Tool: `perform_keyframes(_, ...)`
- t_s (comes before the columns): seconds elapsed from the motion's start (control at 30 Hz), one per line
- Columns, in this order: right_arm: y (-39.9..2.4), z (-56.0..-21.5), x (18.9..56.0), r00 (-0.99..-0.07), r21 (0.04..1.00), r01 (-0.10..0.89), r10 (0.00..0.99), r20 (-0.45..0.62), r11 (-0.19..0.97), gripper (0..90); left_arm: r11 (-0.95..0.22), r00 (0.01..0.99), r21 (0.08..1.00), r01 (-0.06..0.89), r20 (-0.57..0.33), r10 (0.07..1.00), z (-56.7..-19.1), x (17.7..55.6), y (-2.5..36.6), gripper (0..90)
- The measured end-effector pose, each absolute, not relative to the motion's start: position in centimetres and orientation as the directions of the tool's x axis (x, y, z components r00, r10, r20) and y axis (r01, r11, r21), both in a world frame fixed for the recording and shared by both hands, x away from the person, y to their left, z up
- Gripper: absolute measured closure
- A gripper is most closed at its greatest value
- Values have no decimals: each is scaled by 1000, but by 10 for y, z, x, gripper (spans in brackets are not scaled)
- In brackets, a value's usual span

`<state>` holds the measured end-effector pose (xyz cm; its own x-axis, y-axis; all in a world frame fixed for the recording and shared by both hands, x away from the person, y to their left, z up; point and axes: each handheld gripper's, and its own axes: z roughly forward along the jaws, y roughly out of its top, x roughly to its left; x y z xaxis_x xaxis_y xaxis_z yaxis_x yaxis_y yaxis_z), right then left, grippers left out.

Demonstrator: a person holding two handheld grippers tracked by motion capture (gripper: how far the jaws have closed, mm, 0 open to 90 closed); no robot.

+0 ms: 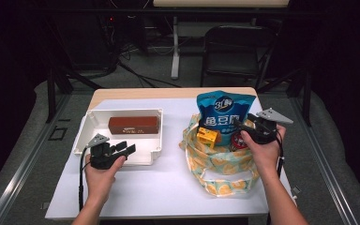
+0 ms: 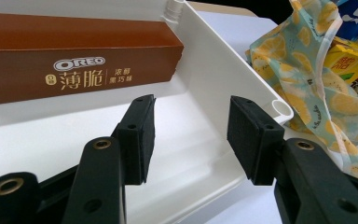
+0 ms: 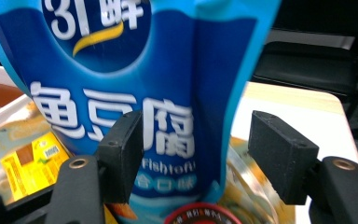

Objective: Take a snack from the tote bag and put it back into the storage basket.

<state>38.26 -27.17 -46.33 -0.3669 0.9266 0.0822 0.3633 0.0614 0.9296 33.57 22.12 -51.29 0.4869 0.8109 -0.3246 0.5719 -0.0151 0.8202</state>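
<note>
Here my right tool (image 1: 249,127) stood at the blue snack bag (image 1: 225,112), which rose upright out of the lemon-print cloth bag (image 1: 220,166) on the right half of the tabletop (image 1: 168,187). In the right gripper view the two black pads (image 3: 121,154) sat apart with the blue bag behind and between them; I could not tell whether either pad pressed on it, though a gap showed beside the far pad. A yellow carton (image 1: 207,136) lay in the cloth bag just left of the blue one, and a red round lid (image 3: 198,213) showed at its foot. My left tool (image 1: 122,149) rested over the near rim of the white tray (image 1: 154,154) on the left half of the tabletop, its jaws partly open with nothing between them, the bare tray floor showing through the gap. The brown biscuit box (image 1: 133,124) lay flat along the tray's far wall, well apart from those pads (image 2: 140,135). In the left gripper view the cloth bag lay just beyond the tray's corner.
</note>
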Motion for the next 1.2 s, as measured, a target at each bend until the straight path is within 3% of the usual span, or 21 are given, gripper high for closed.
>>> perform_keyframes(0.47,-254,-462,411,-456,923,378,883,112,78,368,-19,501,814,580,-337,797,-516,335,221,525)
perform_keyframes(0.57,-249,-466,411,-477,921,381,871,118,83,494,-27,506,813,582,-336,794,-516,335,220,527)
perform_keyframes(0.67,-247,-467,409,-486,922,371,869,91,110,745,-30,510,813,582,-337,791,-517,335,218,528)
perform_keyframes(0.77,-249,-466,408,-511,923,370,853,110,103,854,-29,512,814,580,-337,790,-517,335,216,530)
perform_keyframes(1.2,-239,-432,396,-523,945,312,848,89,93,900,-22,511,816,577,-340,789,-515,335,218,529)
